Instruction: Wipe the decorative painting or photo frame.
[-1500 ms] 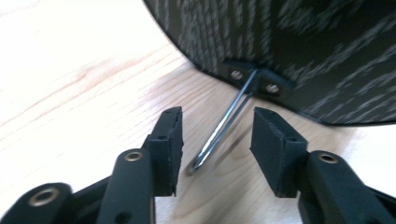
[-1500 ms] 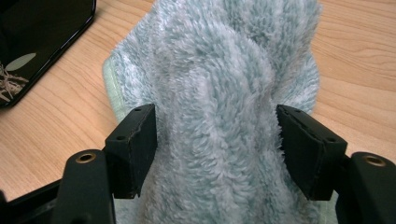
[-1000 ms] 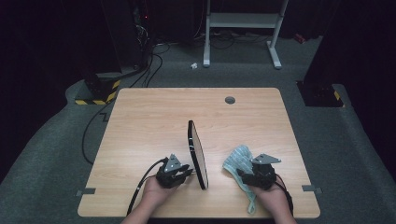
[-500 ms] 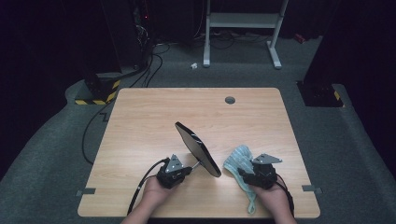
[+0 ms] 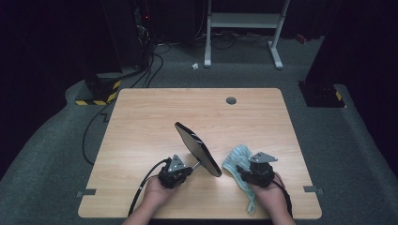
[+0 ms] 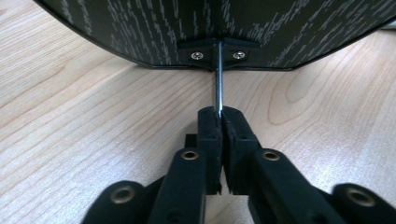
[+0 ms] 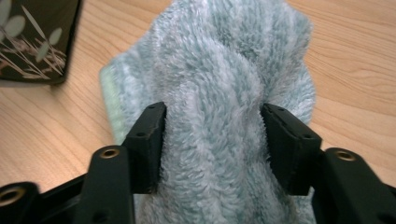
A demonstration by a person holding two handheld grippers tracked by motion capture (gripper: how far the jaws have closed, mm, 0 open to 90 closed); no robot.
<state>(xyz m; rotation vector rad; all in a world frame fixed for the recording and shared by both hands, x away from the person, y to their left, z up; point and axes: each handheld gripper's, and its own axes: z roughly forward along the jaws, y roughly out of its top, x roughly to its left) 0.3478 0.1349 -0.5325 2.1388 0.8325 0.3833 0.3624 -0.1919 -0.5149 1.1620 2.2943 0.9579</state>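
Note:
A black oval panel (image 5: 198,148) on a thin metal rod (image 6: 218,79) stands tilted above the table, its top leaning back and left. My left gripper (image 5: 189,168) is shut on that rod, and in the left gripper view (image 6: 219,116) the pads clamp the rod just below the panel's screwed bracket. A fluffy light-blue cloth (image 5: 237,158) lies bunched at the front right, with one end hanging over the table's front edge. My right gripper (image 5: 242,169) has just been closing on it. In the right gripper view (image 7: 212,121) both pads press into a thick fold of the cloth (image 7: 219,70).
The wooden table (image 5: 155,112) has a round grey cable hole (image 5: 231,100) near its far edge. A corner of the dark panel with a leaf pattern (image 7: 32,42) shows left of the cloth. Black cables trail off the table's left side onto the carpet.
The oval panel was upright and edge-on; it has turned and tipped so its dark face shows, top swung left. Both hands have stayed where they were.

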